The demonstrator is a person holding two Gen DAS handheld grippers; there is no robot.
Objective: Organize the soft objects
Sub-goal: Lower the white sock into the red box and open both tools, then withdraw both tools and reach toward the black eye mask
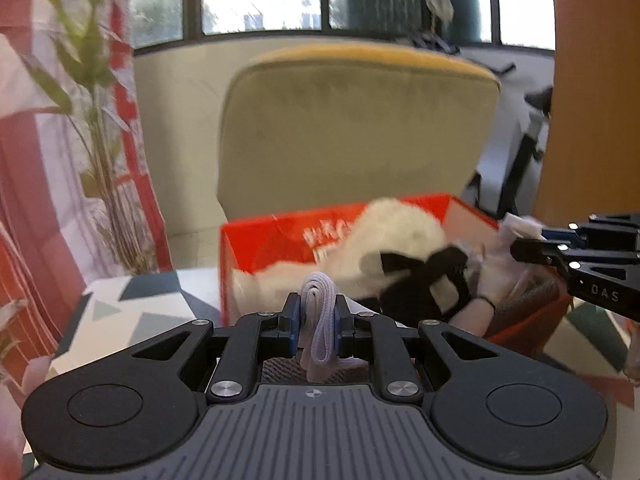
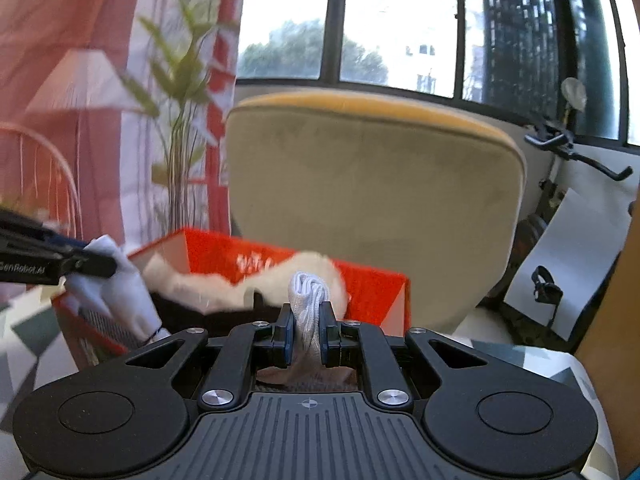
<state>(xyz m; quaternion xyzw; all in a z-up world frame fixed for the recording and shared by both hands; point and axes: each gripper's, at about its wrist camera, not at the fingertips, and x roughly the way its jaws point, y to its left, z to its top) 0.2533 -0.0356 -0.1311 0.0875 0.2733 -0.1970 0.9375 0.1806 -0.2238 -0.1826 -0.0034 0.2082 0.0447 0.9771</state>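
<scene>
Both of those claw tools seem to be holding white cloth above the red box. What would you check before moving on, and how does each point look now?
1. Left gripper grip: jaws closed on a fold of the white fabric. Ok.
2. Right gripper grip: jaws closed on white fabric too. Ok.
3. Whether both hold the same piece: the cloth between them is out of sight. Cannot tell.
4. Red box is open at the top. Ok.
5. Space in the box: a fluffy white item and a black item already fill much of it. Cannot tell.
6. Picture sharpness: blurred. Not ok.
</scene>
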